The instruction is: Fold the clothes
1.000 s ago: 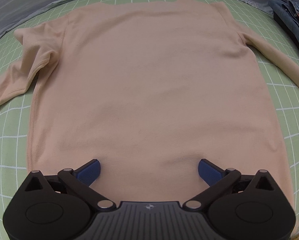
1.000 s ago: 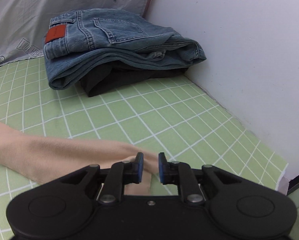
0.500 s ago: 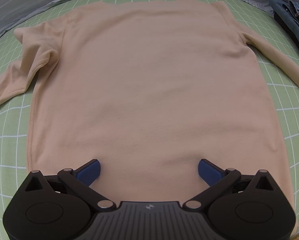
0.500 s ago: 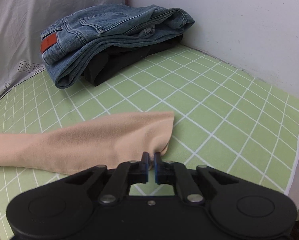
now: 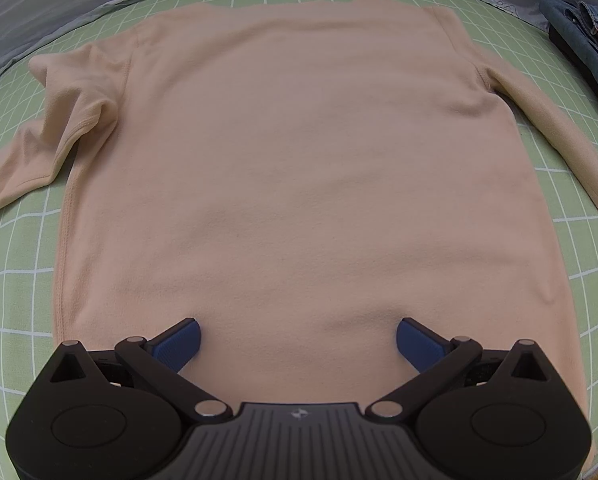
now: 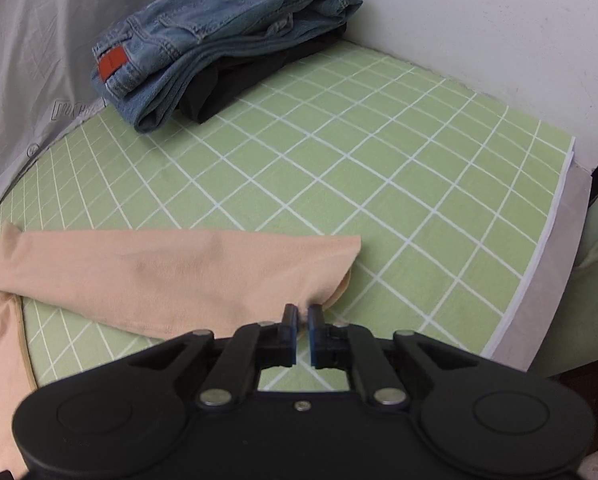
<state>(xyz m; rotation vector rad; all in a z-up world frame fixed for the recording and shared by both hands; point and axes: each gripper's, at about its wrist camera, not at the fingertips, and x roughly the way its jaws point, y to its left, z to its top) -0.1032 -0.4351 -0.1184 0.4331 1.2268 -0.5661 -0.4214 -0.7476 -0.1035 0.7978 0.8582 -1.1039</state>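
A peach long-sleeved shirt (image 5: 299, 168) lies flat on the green checked mat (image 5: 11, 248), hem toward me. My left gripper (image 5: 298, 338) stands open over the hem, its blue pads pressed on the cloth far apart. In the right wrist view the shirt's right sleeve (image 6: 171, 272) stretches out across the mat (image 6: 379, 184). My right gripper (image 6: 303, 316) is shut on the sleeve's cuff edge, which is lifted slightly off the mat. The shirt's left sleeve (image 5: 39, 148) lies crumpled and bent at the left.
Folded blue jeans (image 6: 219, 36) rest on a dark folded garment (image 6: 239, 80) in the far corner by the white wall (image 6: 479, 20). A grey printed sheet (image 6: 27, 60) borders the mat at the back. The mat's edge (image 6: 547, 248) runs along the right.
The right gripper closed on the sleeve cuff, then pulled and rolled, drawing the sleeve out straight across the mat. The left gripper has not moved.
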